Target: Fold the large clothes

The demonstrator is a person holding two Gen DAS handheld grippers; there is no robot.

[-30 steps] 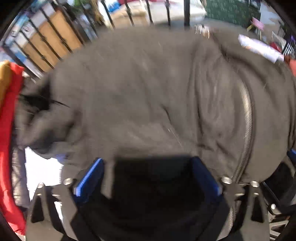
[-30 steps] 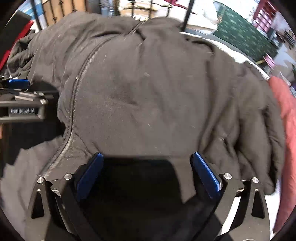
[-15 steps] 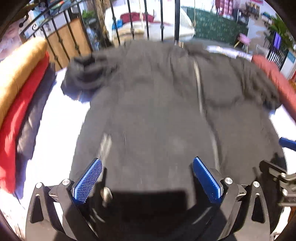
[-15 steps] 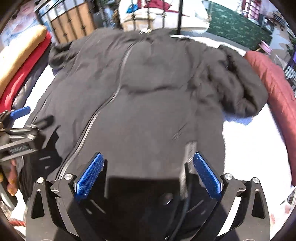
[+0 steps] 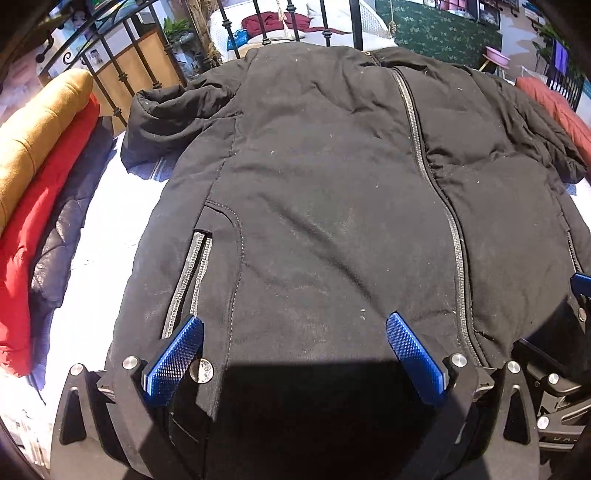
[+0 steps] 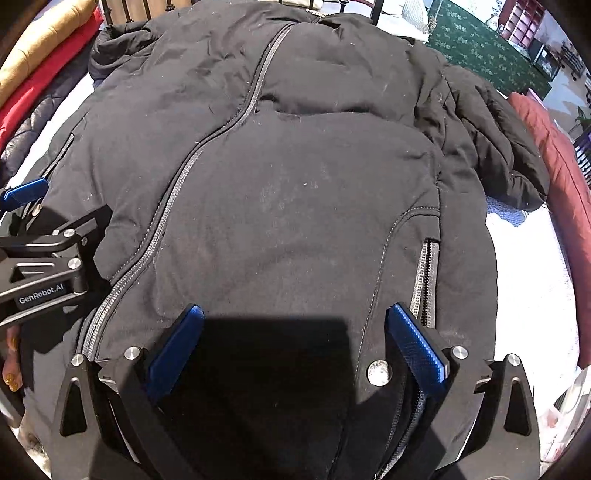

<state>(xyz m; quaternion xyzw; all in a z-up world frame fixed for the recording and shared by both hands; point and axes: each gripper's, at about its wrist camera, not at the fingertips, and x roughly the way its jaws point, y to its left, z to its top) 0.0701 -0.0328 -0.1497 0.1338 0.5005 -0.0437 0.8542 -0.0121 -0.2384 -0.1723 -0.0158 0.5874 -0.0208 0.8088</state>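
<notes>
A large black zip-up jacket (image 5: pixel 314 192) lies front-up and spread flat on a white bed, collar at the far end; it also fills the right wrist view (image 6: pixel 295 192). Its grey front zipper (image 5: pixel 432 177) is closed. My left gripper (image 5: pixel 293 350) is open over the hem, left of the zipper, next to a pocket zip (image 5: pixel 188 277). My right gripper (image 6: pixel 293 347) is open over the hem, right of the zipper. Both hold nothing. The left gripper also shows at the left edge of the right wrist view (image 6: pixel 26 206). Both sleeves lie bunched near the shoulders.
Red and mustard garments (image 5: pixel 33 162) and a dark quilted one (image 5: pixel 59 240) are piled along the bed's left side. A dark red garment (image 6: pixel 554 177) lies on the right. A black metal bed rail (image 5: pixel 229 33) stands behind the collar. White sheet (image 5: pixel 107 221) shows beside the jacket.
Both grippers have drawn back from the upper body of the jacket to its hem, so the whole jacket now shows. Both stayed open. The jacket now lies flatter.
</notes>
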